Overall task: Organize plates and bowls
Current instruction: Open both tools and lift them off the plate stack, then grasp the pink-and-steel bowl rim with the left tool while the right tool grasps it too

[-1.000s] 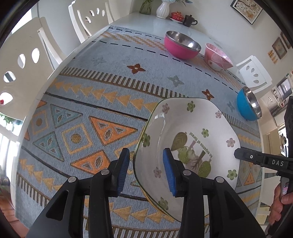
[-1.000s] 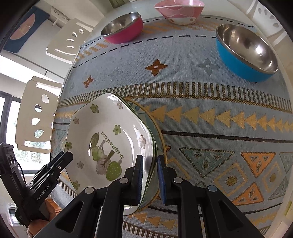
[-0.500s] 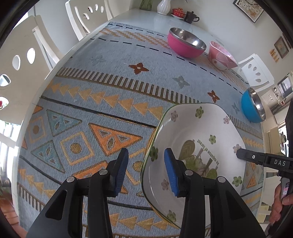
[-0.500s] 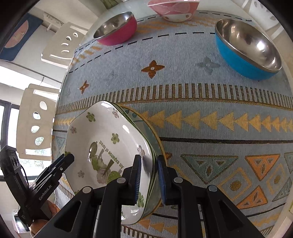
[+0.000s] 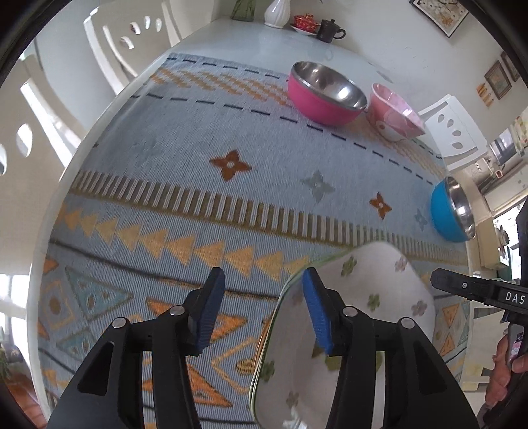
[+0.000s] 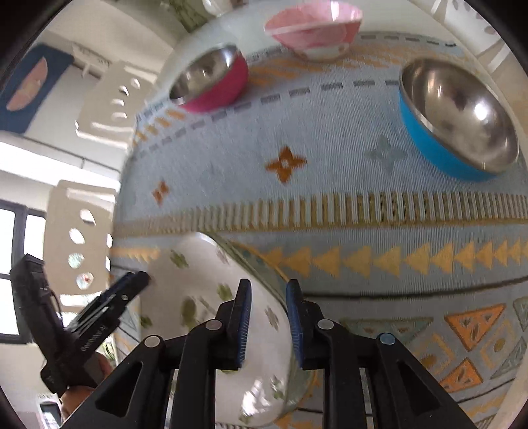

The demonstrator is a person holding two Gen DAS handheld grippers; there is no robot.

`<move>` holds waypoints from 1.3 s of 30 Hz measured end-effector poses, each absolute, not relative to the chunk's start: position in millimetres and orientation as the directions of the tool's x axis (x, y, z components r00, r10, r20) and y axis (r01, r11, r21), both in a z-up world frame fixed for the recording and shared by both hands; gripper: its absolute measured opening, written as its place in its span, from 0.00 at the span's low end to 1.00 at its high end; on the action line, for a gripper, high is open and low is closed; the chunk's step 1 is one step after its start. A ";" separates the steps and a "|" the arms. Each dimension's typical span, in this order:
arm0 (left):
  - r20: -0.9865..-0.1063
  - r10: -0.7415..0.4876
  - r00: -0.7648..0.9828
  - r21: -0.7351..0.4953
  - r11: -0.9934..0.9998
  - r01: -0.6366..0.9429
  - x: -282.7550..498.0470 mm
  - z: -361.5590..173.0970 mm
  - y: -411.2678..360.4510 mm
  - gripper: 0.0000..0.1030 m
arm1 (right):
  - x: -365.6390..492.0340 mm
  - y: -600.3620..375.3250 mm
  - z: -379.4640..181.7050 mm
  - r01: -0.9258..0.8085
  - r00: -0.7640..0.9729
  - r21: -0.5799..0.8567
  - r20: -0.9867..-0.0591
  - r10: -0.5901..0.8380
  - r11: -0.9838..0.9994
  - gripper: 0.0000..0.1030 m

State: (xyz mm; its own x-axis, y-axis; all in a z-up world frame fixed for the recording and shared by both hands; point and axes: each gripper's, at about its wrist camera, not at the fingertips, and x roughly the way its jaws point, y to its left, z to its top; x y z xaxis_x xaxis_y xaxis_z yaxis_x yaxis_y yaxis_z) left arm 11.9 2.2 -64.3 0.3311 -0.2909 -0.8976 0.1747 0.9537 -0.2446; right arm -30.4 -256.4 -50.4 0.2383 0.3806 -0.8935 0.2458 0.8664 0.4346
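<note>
The right tool (image 6: 269, 315) has its blue pads (image 6: 245, 316) pinched narrow on the rim of the flowered plate stack (image 6: 198, 290) — one pad inside the top plate, the other outside, with the rims of the plates underneath showing in the gap. Everything low in that view is motion-blurred, so how many plates are in the stack is hard to say.

The left tool (image 5: 262, 310) sits wide, clamping nothing. Its right pad (image 5: 315, 313) is over the inside of the top plate (image 5: 379, 297) and its left pad hangs over bare cloth, so the plate's left rim runs between the two. Whether the inner pad touches the plate I can't tell.

The stack sits at the near edge of the worktop, on a light blue woven tablecloth (image 5: 198, 184) with orange triangles and little cross flowers.

Further out — a pink steel-lined bowl (image 5: 325, 94) and a pale pink patterned bowl (image 5: 396, 114) just beside each other at the far side of the cloth, and a blue steel-lined bowl (image 5: 452, 209) well apart from them toward the right edge. White cut-out chairs (image 5: 452, 132) ring the worktop, and at its far end there's a white vase (image 5: 277, 11), a dark mug (image 5: 330, 29) and a small red pot.
</note>
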 end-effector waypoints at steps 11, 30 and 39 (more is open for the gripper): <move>-0.875 -0.339 0.346 -0.252 0.929 0.272 95.9 -51.0 -11.0 0.50 | 26.9 -261.9 -41.8 0.307 0.356 0.500 -0.850 0.389 0.810 0.47; -0.846 -0.389 0.364 -0.312 0.916 0.254 225.7 -56.9 -64.5 0.52 | 175.4 -263.3 -26.3 0.149 0.320 0.538 -0.820 0.474 0.830 0.47; -0.856 -0.348 0.382 -0.288 0.935 0.208 237.9 -73.5 -75.8 0.49 | 206.3 -259.8 -72.1 0.141 0.272 0.573 -0.806 0.525 0.807 0.47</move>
